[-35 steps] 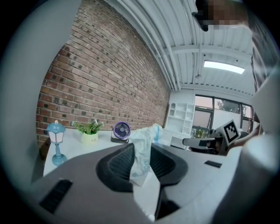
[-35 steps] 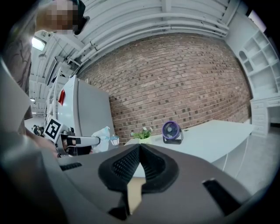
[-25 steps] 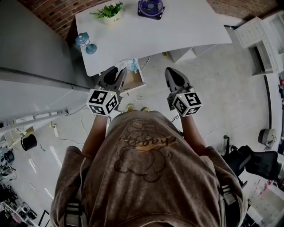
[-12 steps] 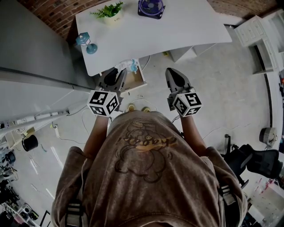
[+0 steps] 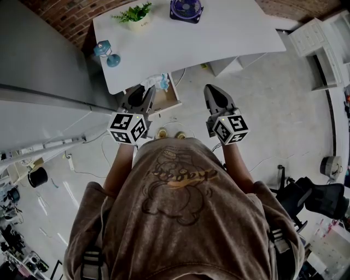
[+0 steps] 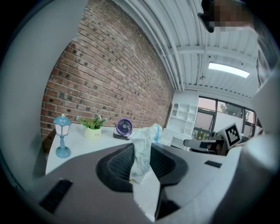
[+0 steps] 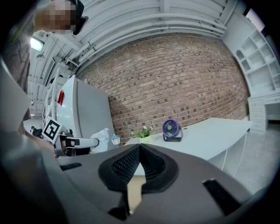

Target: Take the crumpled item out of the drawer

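Lamp [image 5: 105,52], plant [image 5: 134,13] and fan [image 5: 185,7] sit along the bench's [image 5: 219,38] far edge, by a brick wall [image 5: 71,16]. The left gripper [image 5: 149,90] pinches the crumpled bag [image 5: 157,81]. The right gripper [image 5: 211,90] is closed and empty.

Ahead: red brick wall [image 7: 175,78] | Against it: white surface [image 5: 219,33] | Underfoot: pale grey floor [image 5: 262,109] | Right side: white shelving unit [image 5: 322,49] | Left side: tall grey cabinet [image 5: 38,54] | Overhead: white ribbed ceiling [image 6: 192,26], strip light [image 6: 228,69] glowing

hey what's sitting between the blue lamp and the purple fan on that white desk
A potted plant stands between lamp and fan, clearest in the left gripper view.
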Demonstrator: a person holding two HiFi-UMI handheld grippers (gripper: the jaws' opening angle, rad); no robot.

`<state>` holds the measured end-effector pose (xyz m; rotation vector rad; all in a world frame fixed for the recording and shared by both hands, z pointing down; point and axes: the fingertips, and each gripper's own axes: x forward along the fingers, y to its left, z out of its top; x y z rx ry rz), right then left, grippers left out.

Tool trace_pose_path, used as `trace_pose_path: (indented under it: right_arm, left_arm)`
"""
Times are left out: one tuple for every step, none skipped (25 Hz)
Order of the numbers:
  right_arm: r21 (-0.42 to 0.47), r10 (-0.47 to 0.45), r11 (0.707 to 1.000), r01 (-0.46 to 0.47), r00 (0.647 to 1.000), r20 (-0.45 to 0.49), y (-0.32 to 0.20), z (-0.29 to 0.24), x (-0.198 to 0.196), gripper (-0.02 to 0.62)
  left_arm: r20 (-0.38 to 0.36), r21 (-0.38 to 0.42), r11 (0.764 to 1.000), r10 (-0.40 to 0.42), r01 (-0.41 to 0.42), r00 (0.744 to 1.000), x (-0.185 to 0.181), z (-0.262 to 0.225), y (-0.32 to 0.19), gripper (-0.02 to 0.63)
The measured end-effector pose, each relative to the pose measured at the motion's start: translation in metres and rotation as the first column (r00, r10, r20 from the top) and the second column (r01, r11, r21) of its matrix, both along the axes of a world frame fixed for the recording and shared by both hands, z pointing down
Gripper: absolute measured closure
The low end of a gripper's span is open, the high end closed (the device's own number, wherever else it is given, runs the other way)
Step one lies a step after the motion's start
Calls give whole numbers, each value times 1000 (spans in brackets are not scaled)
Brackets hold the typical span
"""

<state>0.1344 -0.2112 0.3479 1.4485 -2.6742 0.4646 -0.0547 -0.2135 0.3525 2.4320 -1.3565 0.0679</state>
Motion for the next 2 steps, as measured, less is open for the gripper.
trace_pose_path:
  right_arm:
    - [-2,1,1000,-1,1000,1,0,1,0,600]
    - [-3,2,1000,-2,1000,2,0,1,0,599]
  left_arm:
    - [-2,-3,1000,-1,1,1000,0,1,0,506]
    - [-5,-6,1000,-3,3,1000,-1,1,-1,506]
